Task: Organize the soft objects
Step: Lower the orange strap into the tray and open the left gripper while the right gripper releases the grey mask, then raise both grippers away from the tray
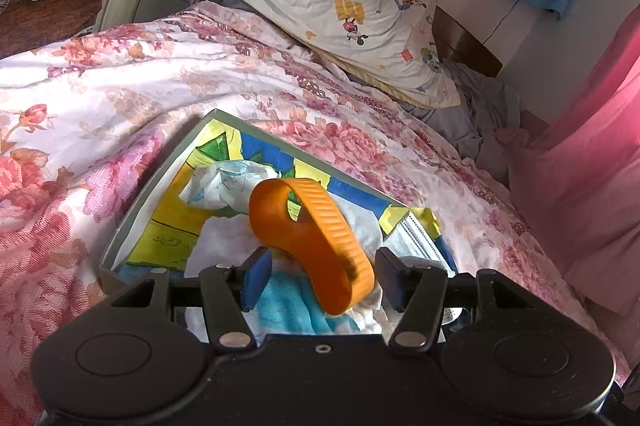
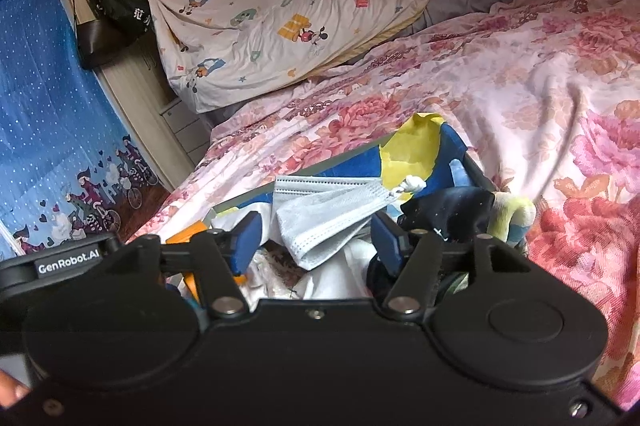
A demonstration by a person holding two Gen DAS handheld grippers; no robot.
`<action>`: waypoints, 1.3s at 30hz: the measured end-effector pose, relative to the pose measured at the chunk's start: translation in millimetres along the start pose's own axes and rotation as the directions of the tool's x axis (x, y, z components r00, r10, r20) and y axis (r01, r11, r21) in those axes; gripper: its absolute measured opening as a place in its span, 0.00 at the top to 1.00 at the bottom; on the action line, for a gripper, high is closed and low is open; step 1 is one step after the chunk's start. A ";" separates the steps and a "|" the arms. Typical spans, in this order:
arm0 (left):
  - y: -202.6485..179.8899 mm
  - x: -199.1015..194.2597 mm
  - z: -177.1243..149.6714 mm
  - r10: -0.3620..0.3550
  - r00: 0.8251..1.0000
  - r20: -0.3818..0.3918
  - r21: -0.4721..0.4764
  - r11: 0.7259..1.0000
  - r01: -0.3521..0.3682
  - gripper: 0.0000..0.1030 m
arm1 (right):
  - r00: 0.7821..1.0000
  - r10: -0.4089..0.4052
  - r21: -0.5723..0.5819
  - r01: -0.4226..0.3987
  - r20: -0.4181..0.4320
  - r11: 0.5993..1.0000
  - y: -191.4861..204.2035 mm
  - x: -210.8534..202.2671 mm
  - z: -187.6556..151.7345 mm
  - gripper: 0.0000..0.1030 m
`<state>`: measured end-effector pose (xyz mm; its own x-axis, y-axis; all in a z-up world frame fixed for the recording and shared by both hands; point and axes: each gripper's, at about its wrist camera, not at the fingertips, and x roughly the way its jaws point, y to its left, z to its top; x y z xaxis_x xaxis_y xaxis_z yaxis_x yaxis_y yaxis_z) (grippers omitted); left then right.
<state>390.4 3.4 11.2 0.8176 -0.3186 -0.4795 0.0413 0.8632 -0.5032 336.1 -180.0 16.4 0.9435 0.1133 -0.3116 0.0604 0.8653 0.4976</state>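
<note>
With both cameras looking down onto the bed, I've got the box (image 1: 120, 226) sitting on the floral quilt (image 1: 120, 98), its inside lined in yellow, blue and green. On my left gripper (image 1: 320, 274) the jaws stand apart, released. The orange ribbed band (image 1: 316, 230) lies slanted in the gap between them, and I see neither blue pad (image 1: 256, 276) pressing on it. Its near end is close to the right-hand finger; whether it touches I can't tell. Under the band there's a pile of white cloth (image 1: 224, 238), a crumpled white-and-pale-blue piece (image 1: 224, 182) behind it, and a turquoise cloth (image 1: 296, 310) right at the near edge.

Over on my right gripper (image 2: 316, 238), jaws apart as well, nothing clamped. A grey face mask (image 2: 320, 214) lies folded across the heap just ahead of the fingertips, its lower corner dipping into the gap, free of both pads. A dark sock (image 2: 448, 210) sits beside the right finger, and a yellowish soft item (image 2: 512, 218) rests against the box's far right edge. A bit of the orange band peeks out at the left.

Beyond the box, a cartoon-print pillow (image 2: 264, 6) leans at the head of the bed, and a black bag (image 2: 108, 26) hangs at the left.
</note>
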 end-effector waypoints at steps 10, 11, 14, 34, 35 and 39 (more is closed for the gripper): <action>0.0 -22.3 -0.7 0.010 0.999 0.049 0.012 1.000 -0.010 0.22 | 1.000 -0.005 0.003 0.005 0.017 1.000 1.7 -5.9 1.3 0.38; -0.1 -28.7 -1.9 0.009 0.998 0.059 0.013 1.000 -0.010 0.19 | 1.000 -0.004 0.003 0.004 0.022 1.000 1.4 -8.5 2.2 0.33; -1.9 -50.4 -7.2 0.004 0.996 0.089 0.047 0.999 -0.008 0.12 | 0.999 0.003 0.004 -0.003 0.038 1.000 3.1 -21.9 3.3 0.26; -30.0 -207.5 -74.6 0.014 0.952 0.304 0.259 0.961 -0.097 0.01 | 0.997 -0.025 -0.203 0.040 0.076 0.978 29.9 -180.3 -17.7 0.01; -32.3 -212.6 -80.1 0.014 0.951 0.310 0.275 0.956 -0.104 0.01 | 0.997 -0.031 -0.211 0.046 0.075 0.976 30.3 -189.4 -20.1 0.01; -36.8 -229.8 -102.4 0.033 0.947 0.318 0.326 0.935 -0.142 0.01 | 0.996 -0.049 -0.268 0.066 0.071 0.961 35.4 -220.6 -32.6 0.01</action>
<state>142.2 4.8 66.4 0.9588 -0.1488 -0.2418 0.1096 0.9796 -0.1684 119.5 -158.4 76.3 0.9600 0.0360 -0.2776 0.0332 0.9701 0.2404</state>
